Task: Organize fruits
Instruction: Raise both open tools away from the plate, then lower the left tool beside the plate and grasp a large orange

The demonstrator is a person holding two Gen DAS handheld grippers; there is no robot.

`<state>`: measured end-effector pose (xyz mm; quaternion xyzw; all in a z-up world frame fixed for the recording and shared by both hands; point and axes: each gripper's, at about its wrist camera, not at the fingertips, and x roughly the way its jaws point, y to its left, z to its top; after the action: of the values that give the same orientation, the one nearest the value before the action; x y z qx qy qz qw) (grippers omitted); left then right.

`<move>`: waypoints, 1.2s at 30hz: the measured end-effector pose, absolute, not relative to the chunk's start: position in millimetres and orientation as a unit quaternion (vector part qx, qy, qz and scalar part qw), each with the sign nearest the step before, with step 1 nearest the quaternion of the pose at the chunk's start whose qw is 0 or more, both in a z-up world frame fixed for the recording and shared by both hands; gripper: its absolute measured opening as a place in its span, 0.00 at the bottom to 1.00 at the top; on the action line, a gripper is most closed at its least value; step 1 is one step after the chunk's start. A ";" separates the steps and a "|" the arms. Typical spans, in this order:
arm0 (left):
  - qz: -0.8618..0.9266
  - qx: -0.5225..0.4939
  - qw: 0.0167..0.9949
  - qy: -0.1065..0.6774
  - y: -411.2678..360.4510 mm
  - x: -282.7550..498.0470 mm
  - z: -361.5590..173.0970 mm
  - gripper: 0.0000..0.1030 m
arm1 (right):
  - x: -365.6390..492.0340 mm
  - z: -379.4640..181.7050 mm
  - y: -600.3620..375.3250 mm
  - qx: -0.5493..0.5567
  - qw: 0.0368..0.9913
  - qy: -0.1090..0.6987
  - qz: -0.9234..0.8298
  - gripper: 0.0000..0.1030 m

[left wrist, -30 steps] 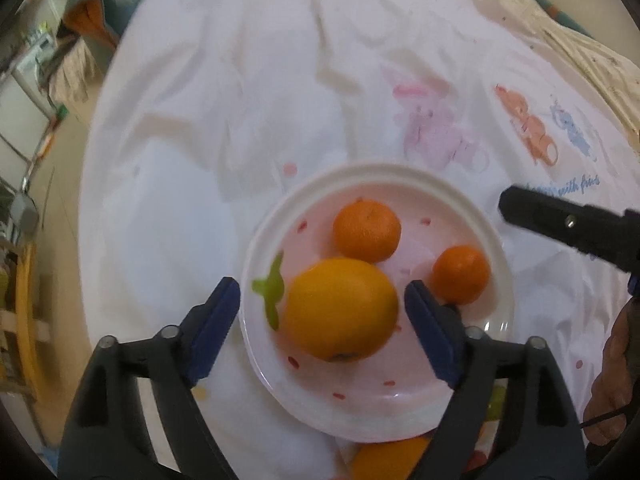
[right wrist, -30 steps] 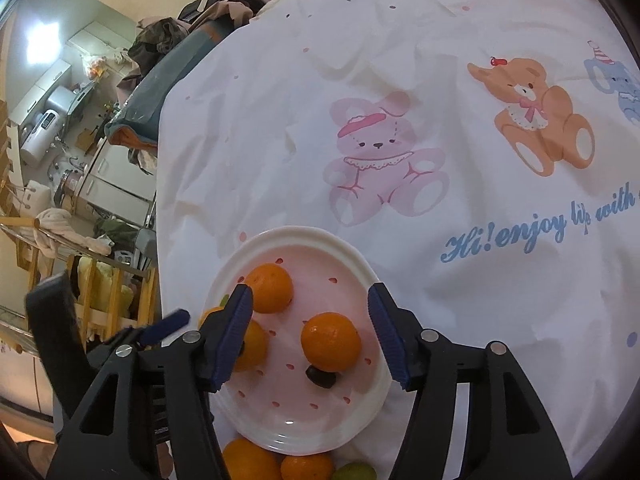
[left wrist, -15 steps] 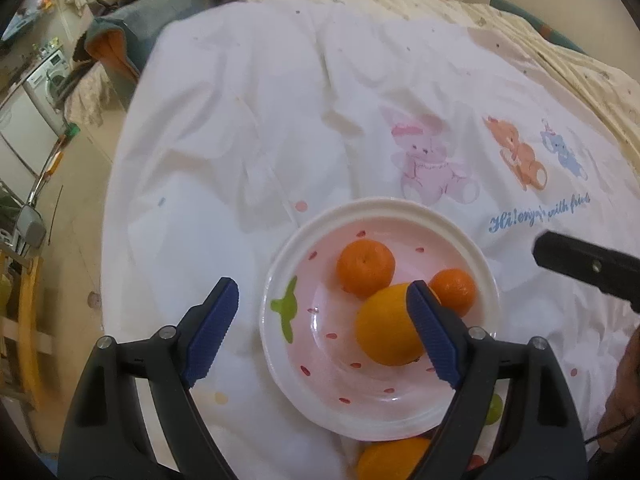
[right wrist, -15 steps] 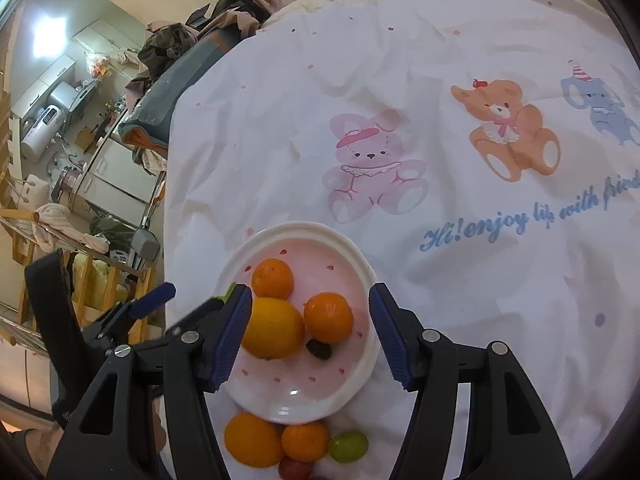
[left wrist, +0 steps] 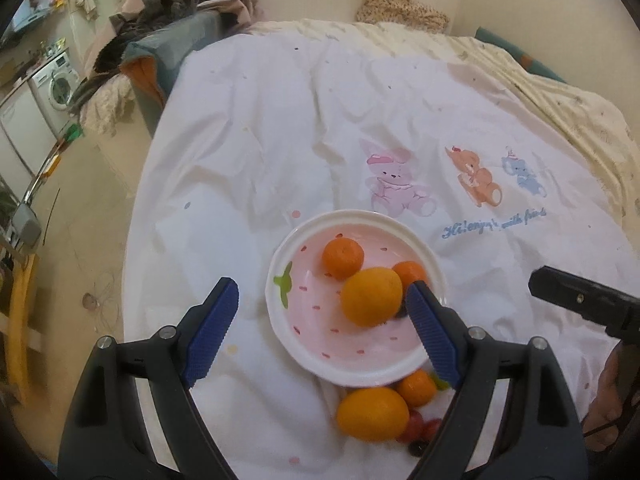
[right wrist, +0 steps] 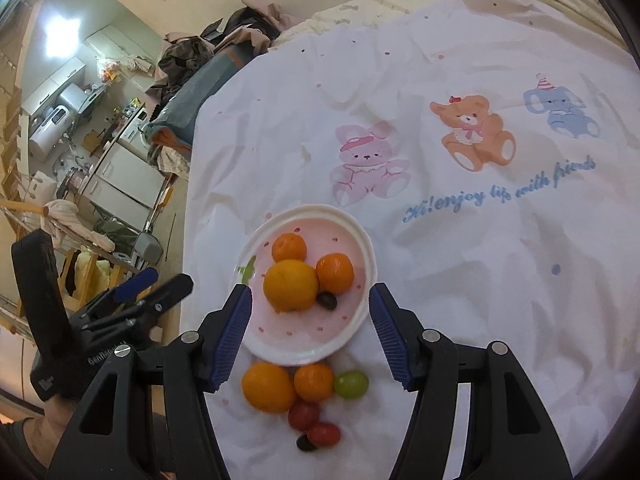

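Note:
A pink strawberry-print plate (left wrist: 304,344) (right wrist: 352,320) sits on the white sheet. It holds a large orange (left wrist: 371,297) (right wrist: 291,286), two mandarins (left wrist: 343,258) (right wrist: 335,273) and a dark grape (right wrist: 327,300). Near its front rim lie another orange (left wrist: 372,413) (right wrist: 268,387), a mandarin (right wrist: 314,381), a green grape (right wrist: 351,384), two red tomatoes (right wrist: 303,415) and a dark grape (right wrist: 305,443). My left gripper (left wrist: 322,328) is open and empty, raised above the plate. My right gripper (right wrist: 310,332) is open and empty above the plate's front rim.
The white sheet with cartoon bears (right wrist: 474,136) covers a bed. Its left edge (left wrist: 140,216) drops to the floor. A pile of clothes (left wrist: 160,12) and a washing machine (left wrist: 56,80) stand at the far left.
Both grippers have pulled up and back from the plate, so more bed shows. The large orange, earlier between the left fingers, now lies free on the plate against the mandarins.

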<state>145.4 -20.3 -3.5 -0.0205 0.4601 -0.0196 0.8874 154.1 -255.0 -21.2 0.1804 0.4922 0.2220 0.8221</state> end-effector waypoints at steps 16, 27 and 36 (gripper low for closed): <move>-0.016 -0.070 0.894 0.442 -6.3 78.2 15.9 0.81 | 85.3 -9.7 -287.5 0.209 0.830 0.477 0.197 0.71; -0.011 -0.045 0.885 0.463 -13.6 70.6 -13.8 0.81 | 70.4 -25.1 -297.0 0.226 0.824 0.493 0.163 0.77; -0.004 -0.058 0.862 0.503 -9.0 80.6 -43.3 0.81 | 80.1 -47.1 -307.5 0.239 0.813 0.517 0.119 0.77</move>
<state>80.6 -9.0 -43.3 -0.0579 0.5027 -0.0038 0.8625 80.1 -307.5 -47.1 0.2392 0.5168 0.1185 0.8134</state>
